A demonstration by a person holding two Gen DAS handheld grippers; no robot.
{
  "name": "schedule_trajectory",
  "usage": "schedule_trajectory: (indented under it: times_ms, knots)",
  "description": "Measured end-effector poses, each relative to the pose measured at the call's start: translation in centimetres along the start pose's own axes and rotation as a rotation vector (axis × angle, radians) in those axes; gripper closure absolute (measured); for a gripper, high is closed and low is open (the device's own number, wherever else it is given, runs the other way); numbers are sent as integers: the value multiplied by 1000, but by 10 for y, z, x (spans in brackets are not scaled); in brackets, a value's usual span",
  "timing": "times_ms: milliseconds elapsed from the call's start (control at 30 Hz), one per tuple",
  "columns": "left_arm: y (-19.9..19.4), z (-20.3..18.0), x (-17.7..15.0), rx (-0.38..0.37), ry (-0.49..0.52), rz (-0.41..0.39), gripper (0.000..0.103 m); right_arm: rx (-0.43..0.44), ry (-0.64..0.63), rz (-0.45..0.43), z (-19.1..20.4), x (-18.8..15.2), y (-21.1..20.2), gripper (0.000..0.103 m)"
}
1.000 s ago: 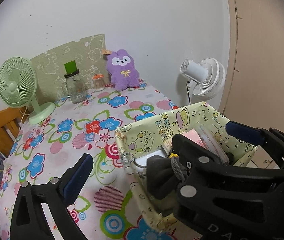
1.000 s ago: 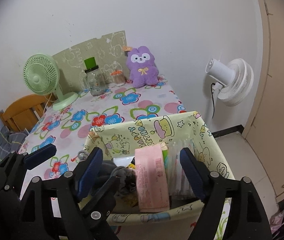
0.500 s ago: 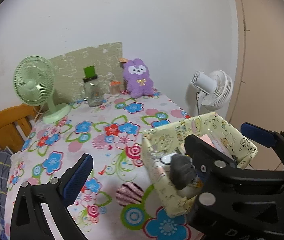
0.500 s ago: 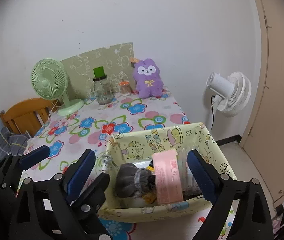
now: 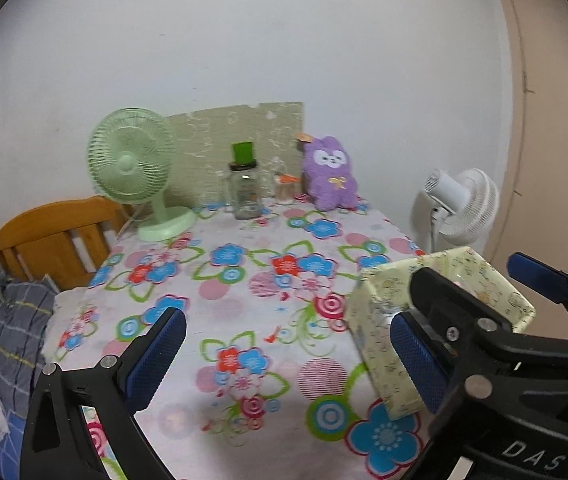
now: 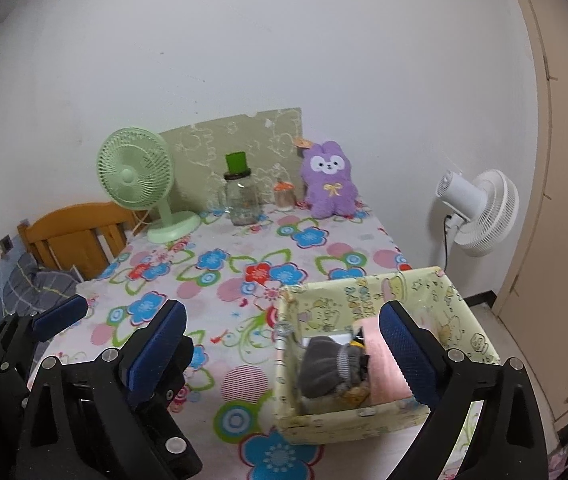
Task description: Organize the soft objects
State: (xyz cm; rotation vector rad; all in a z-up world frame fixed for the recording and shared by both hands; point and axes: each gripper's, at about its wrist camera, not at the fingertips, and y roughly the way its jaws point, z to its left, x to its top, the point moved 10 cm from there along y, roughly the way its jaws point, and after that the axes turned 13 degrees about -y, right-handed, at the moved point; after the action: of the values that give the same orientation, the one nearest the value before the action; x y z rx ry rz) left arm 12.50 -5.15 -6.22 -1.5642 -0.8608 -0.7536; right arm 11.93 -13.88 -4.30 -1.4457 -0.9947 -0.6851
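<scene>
Behind the yellow bin (image 6: 368, 416), purple plush (image 6: 329, 179), glass jar (image 6: 241, 203), green fan (image 6: 137, 172), both grippers' fingers (image 6: 156, 354) spread, empty.

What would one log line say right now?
left gripper: open, empty | right gripper: open, empty | grey knitted sock: inside yellow cartoon-print fabric box

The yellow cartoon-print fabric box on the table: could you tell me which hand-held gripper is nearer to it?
Right. The right hand-held gripper hangs open just above the yellow cartoon-print fabric box, its right finger over the contents. The left hand-held gripper is open over the floral tablecloth beside it.
</scene>
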Motion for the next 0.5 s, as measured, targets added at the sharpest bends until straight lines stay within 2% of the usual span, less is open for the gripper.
schedule_trajectory:
  times_ms: [500]
  knots:
    - [-34,71,13,89,-103,-67,0,14,-10,-83,34,23,-26,1]
